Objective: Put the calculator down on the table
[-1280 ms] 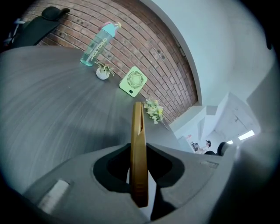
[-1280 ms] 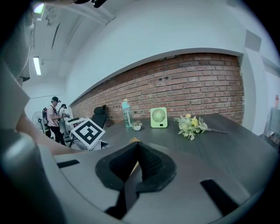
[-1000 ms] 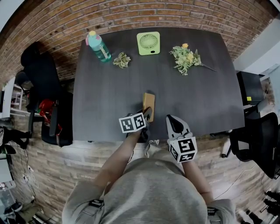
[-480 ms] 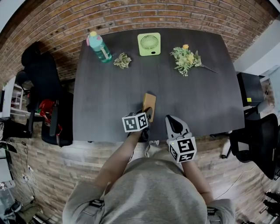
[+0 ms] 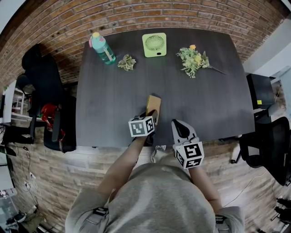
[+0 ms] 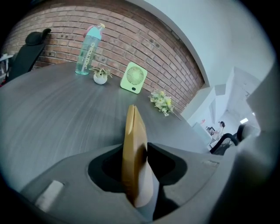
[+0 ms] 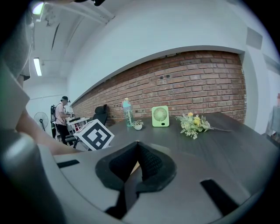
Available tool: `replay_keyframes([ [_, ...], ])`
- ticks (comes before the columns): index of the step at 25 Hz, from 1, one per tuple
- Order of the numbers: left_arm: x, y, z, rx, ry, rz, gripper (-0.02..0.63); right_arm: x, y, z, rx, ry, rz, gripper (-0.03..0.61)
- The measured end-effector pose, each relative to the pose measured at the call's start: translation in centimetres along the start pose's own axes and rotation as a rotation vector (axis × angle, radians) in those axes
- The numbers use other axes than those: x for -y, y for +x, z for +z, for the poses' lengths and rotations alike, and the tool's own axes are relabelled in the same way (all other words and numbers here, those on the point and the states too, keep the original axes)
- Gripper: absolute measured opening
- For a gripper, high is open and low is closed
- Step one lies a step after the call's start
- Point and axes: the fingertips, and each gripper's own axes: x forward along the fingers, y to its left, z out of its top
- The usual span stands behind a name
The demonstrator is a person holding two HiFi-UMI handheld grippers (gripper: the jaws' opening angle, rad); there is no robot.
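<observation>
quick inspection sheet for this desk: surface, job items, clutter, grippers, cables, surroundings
surface: dark table, no spills seen
job's things: tan calculator near the front edge, between the jaws of the left gripper
clutter: teal bottle, small potted plant, green fan, flower sprig along the far side
grippers: left gripper jaws opening, calculator between them; right gripper shut, empty
cables: nothing seen on the table
surroundings: brick wall, black chair at left
</observation>
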Motion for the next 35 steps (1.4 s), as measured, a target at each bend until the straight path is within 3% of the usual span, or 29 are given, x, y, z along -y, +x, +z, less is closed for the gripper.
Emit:
replay_keyframes([
  [21, -3.0, -0.4, 0.9, 0.018, 0.108, 0.150, 0.239, -0.7, 0.7, 0.2, -0.004, -0.009, 0.023, 0.002],
  [35, -2.7, -1.3, 1.0, 0.024, 0.181, 0.145, 0.238, -1.6, -0.5, 0.2, 0.000, -0.013, 0.000, 0.002],
])
